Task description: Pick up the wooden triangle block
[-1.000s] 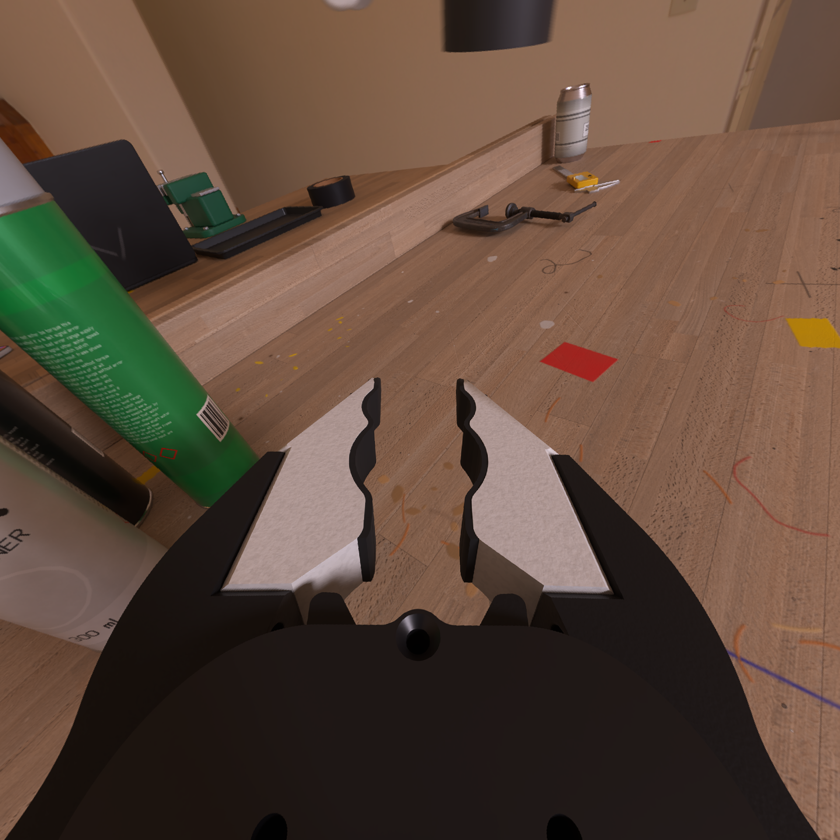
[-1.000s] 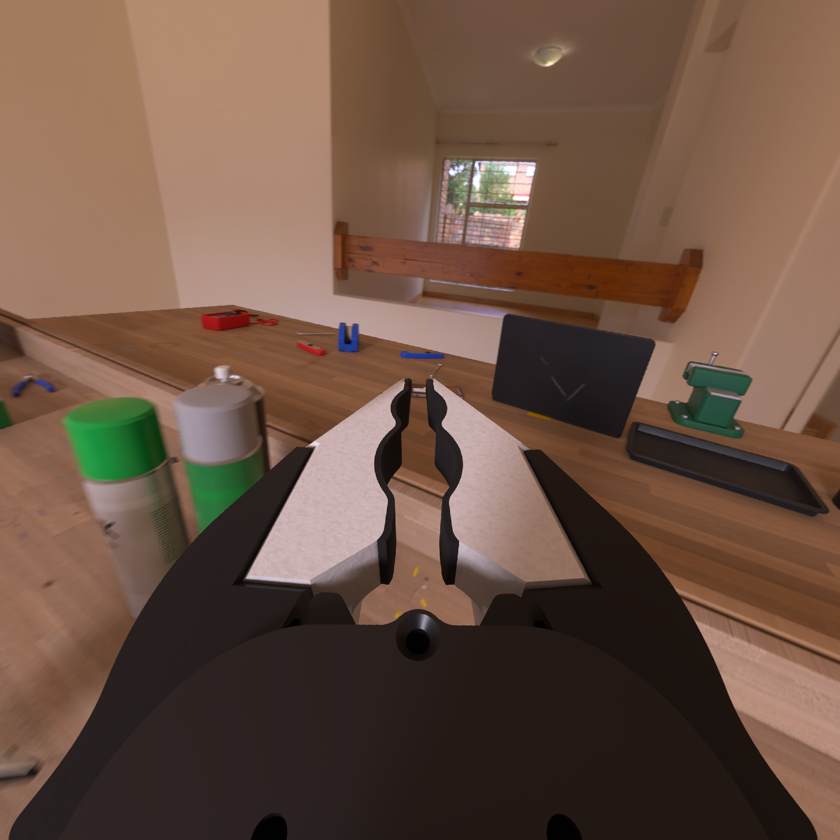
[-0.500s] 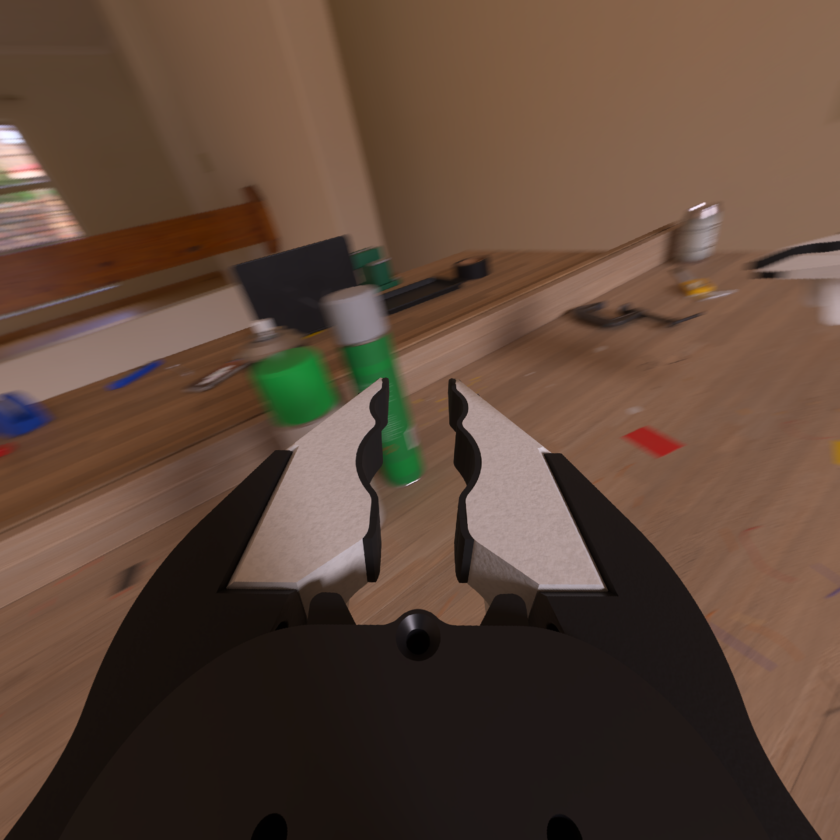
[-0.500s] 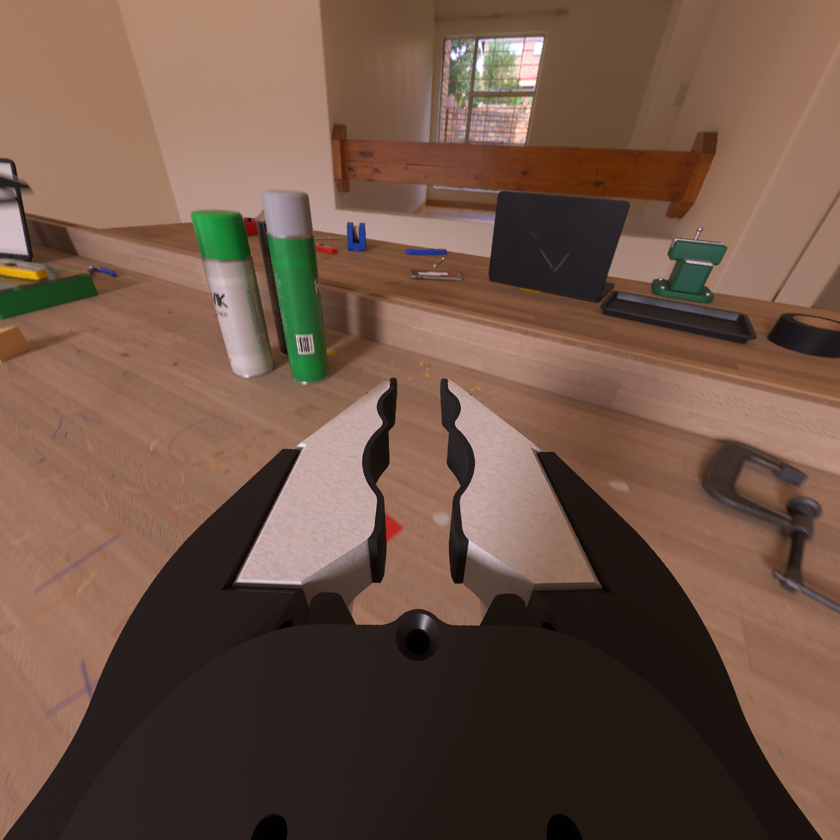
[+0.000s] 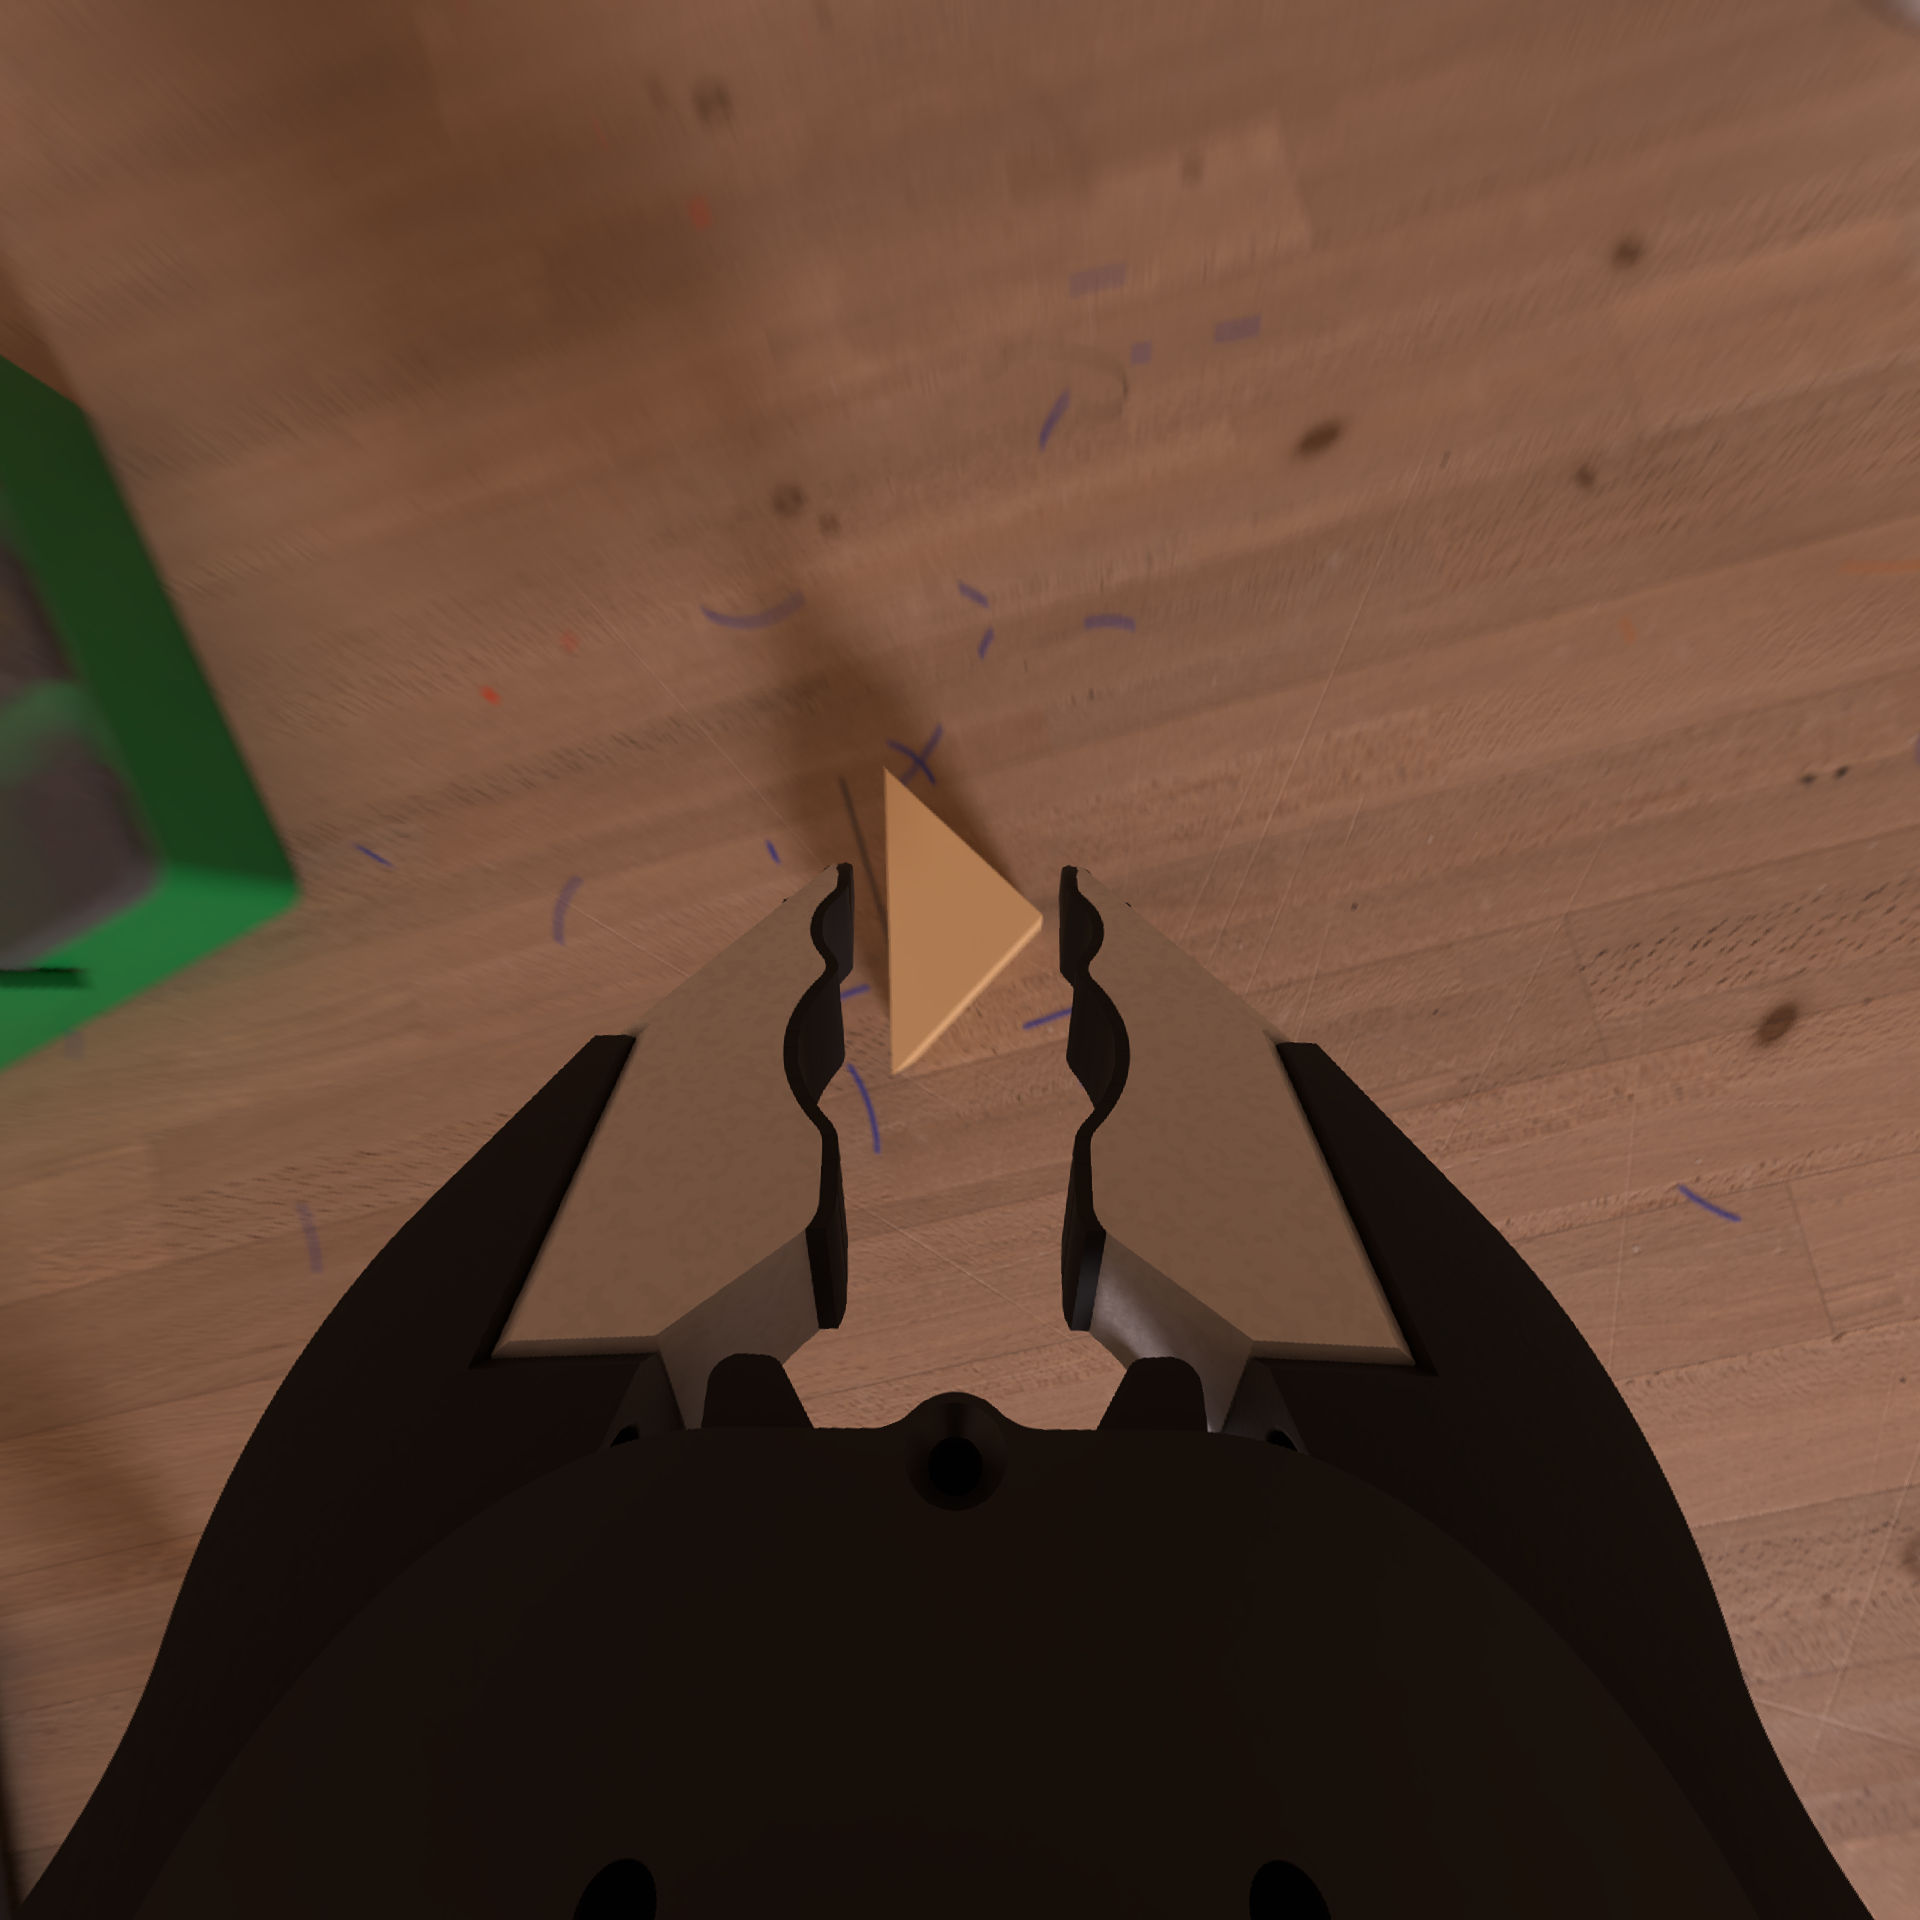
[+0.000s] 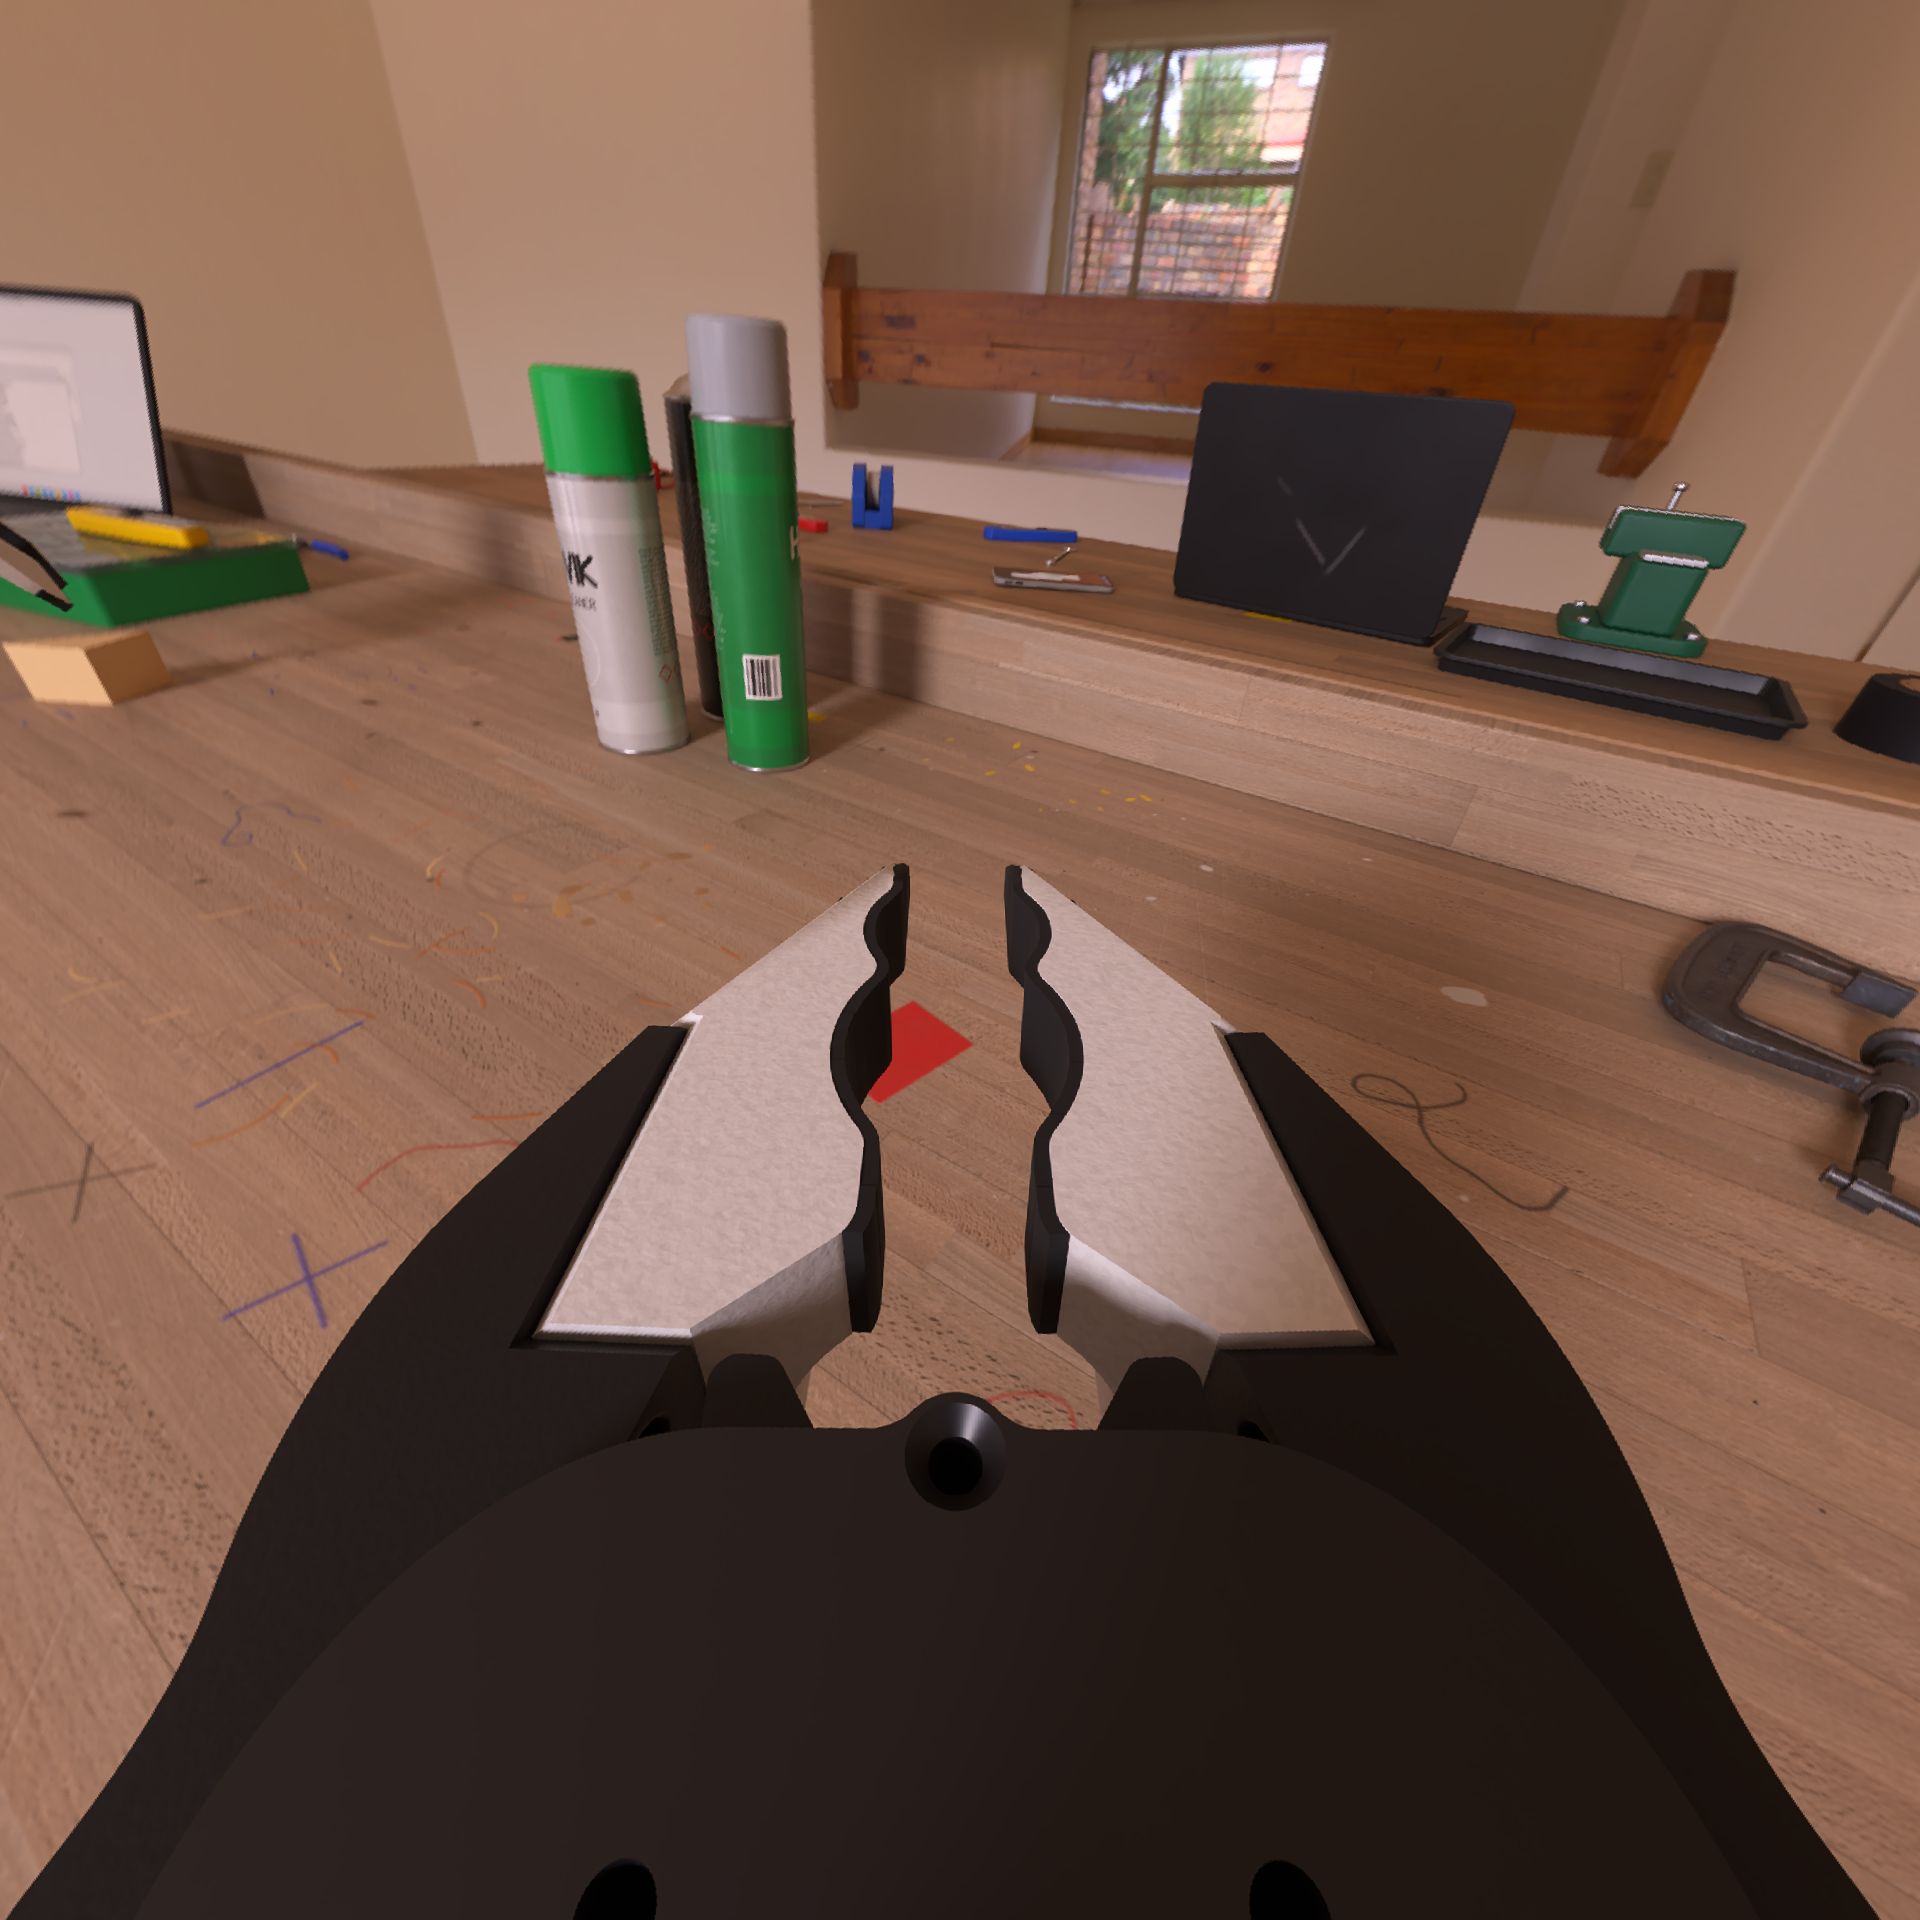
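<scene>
The biggest change is happening in the left wrist view: where it was sweeping blurred across the spray cans and the back ledge 0.5 s ago, it is now pointing almost straight down at the workbench [image 5: 1455, 935], so the left gripper [image 5: 951, 883] is swinging over onto the target. The wooden triangle block [image 5: 940, 920] is lying flat on the bench and showing in the gap between the 2 spread fingertips, its straight edge near the left finger and its point near the right one; nothing is touching it as far as this view shows, and the tongs are standing open and empty. A green box [image 5: 135, 748] is sitting well apart at the left edge. The right gripper [image 6: 956, 883] is shifting far less, hovering low with its tongs also open and empty, a red patch [image 6: 925, 1044] showing between them and the 2 spray cans [image 6: 748, 561] ahead. In my judgement the search is giving way to the approach: descending and closing are what remain.
</scene>
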`<state>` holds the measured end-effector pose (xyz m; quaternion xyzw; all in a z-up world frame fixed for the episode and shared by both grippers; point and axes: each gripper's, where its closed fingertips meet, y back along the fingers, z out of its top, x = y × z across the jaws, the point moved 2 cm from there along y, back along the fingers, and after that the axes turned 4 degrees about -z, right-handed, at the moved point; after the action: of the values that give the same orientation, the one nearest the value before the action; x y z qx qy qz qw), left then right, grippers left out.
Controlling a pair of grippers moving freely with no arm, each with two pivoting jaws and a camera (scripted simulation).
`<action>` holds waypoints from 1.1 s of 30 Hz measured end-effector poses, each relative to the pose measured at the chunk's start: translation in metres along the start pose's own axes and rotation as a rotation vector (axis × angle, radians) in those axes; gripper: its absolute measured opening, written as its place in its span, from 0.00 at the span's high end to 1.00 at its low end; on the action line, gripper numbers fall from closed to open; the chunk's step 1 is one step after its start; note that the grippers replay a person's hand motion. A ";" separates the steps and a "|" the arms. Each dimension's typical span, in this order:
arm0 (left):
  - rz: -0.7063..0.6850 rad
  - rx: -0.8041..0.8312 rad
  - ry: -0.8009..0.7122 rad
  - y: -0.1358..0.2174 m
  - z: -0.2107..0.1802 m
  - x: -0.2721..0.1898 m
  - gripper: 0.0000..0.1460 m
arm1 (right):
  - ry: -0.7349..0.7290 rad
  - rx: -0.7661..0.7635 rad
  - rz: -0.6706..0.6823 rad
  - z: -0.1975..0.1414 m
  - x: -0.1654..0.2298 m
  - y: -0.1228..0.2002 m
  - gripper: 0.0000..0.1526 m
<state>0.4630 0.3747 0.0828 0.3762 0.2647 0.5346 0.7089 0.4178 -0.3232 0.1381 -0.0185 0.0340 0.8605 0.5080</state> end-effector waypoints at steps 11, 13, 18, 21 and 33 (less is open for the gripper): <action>0.007 0.191 0.055 -0.040 -0.033 0.002 0.67 | 0.034 0.026 0.007 -0.006 0.006 0.000 0.89; -0.006 0.188 0.063 -0.041 -0.033 0.001 0.70 | 0.021 0.025 0.013 -0.008 0.006 -0.001 0.89; -0.009 0.184 0.067 -0.041 -0.033 0.001 0.73 | 0.020 0.037 0.020 -0.012 0.007 -0.003 0.89; -0.002 0.182 0.062 -0.040 -0.033 0.001 0.73 | 0.026 0.039 0.022 -0.014 0.008 -0.003 0.89; 0.138 -0.127 -0.071 0.035 0.035 -0.009 0.73 | 0.017 0.030 0.012 -0.014 0.004 -0.001 0.90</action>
<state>0.4679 0.3627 0.1312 0.3665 0.1784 0.5844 0.7017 0.4164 -0.3203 0.1239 -0.0183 0.0513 0.8627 0.5028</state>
